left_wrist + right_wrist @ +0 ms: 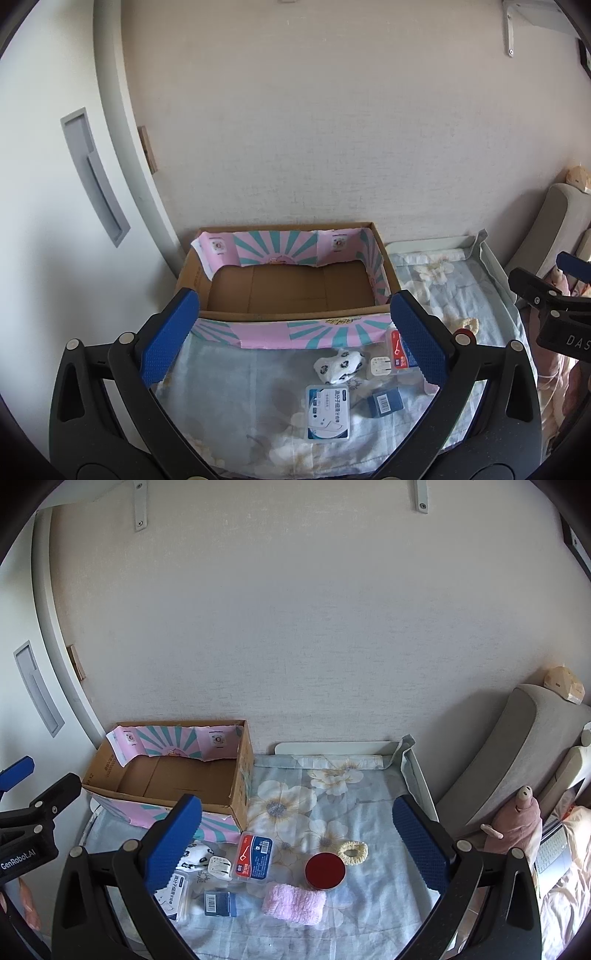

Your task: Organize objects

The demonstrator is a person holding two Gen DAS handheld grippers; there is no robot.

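An open, empty cardboard box (291, 288) (173, 775) with pink and teal flaps stands at the far left of the floral-sheeted surface (332, 801). In front of it lie a white patterned sock bundle (340, 363) (195, 854), a white flat pack (327, 411), a dark blue small box (384, 400) (219, 904), a red and blue floss box (255, 856), a white plug (219, 867), a red round tin (325, 870), a pink towel roll (294, 902) and a cream scrunchie (353, 853). My left gripper (295, 343) and right gripper (299, 845) hover above these, both open and empty.
A white door with a recessed handle (96, 177) is at the left. The wall runs behind the box. A white raised rail (340, 747) edges the surface at the back and right. A grey cushion (517, 749) and a pink plush (517, 823) lie to the right.
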